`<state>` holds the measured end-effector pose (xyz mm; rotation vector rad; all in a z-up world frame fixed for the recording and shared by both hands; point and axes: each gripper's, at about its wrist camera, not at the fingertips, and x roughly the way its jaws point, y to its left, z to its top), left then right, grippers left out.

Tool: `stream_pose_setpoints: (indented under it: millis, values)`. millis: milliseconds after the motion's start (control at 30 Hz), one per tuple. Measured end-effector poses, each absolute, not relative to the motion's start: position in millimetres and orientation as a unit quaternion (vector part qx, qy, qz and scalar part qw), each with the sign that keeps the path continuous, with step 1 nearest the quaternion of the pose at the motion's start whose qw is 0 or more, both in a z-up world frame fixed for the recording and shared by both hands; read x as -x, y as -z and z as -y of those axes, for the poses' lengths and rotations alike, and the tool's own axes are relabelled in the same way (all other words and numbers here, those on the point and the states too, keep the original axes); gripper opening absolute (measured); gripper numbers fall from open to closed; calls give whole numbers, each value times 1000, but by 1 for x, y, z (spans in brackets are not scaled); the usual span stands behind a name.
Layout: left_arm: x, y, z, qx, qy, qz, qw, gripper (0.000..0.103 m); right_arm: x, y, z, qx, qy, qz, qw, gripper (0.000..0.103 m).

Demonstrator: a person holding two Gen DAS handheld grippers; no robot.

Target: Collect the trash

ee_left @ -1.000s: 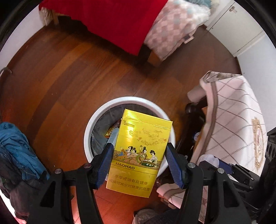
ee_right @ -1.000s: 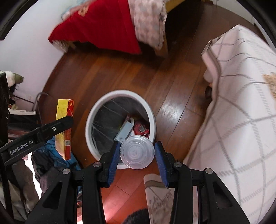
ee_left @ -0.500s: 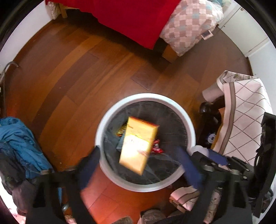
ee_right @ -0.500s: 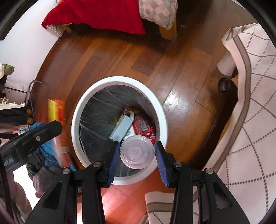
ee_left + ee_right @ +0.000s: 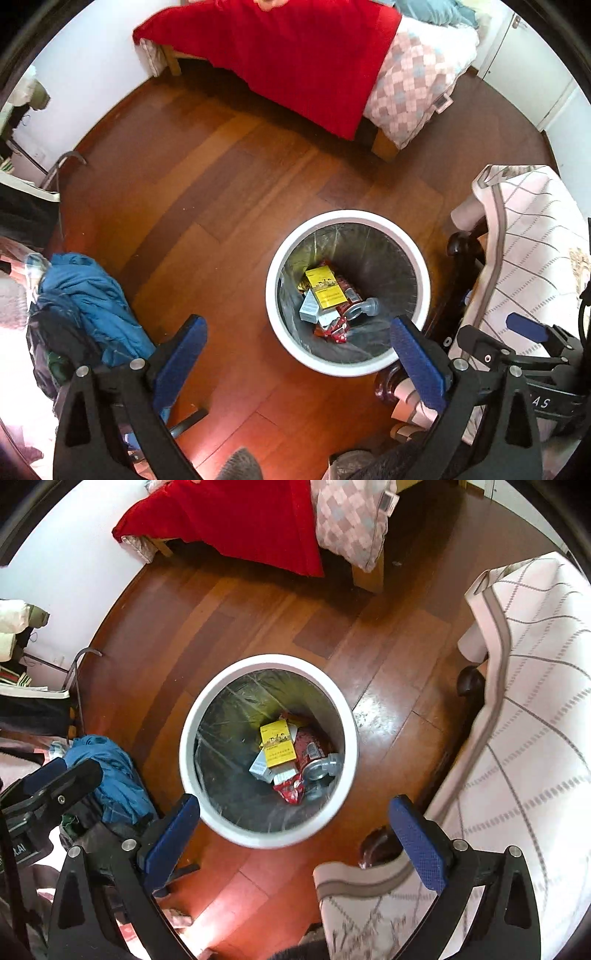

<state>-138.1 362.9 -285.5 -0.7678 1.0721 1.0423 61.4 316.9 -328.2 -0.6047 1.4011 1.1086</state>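
Below both grippers, the white round bin [image 5: 192, 775] stands on the glossy wooden floor [image 5: 192, 184], lined with a dark crinkled plastic bag [image 5: 229, 738]. I hold my left gripper [image 5: 297, 339] and right gripper [image 5: 293, 814] pointing steeply down over the rim, so that released trash falls inside. Both sets of jaws have just been opening and now stand wide, with nothing between the blue textured pads. The flat yellow cardboard pack [image 5: 277, 746] lies face up on the pile at the bottom, beside a clear plastic cup [image 5: 325, 766] tipped on its side and red crumpled wrappers [image 5: 290, 788]. A soft quilted cover [image 5: 517, 720] hangs at right, apart from the bin.
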Motion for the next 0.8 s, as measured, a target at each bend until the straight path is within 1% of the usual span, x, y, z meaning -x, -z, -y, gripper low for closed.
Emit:
stream_pose_setpoints:
  millis: [167,367,633,800]
  values:
    - [148,251,-337,337,-462,-460,679,101,-55,279,-290,258,-486,-579,601,103]
    - [161,196,-303,333,-444,-444,703,101,-50,214,-254,235,-511,-561,607,103]
    - [174,118,-265,339,-421,-412,733,101,-38,122,-208,194,-560,-556,582,103]
    - [181,85,-247,349,-401,-400,747,101,-33,77,-188,179,-586,-553,565,103]
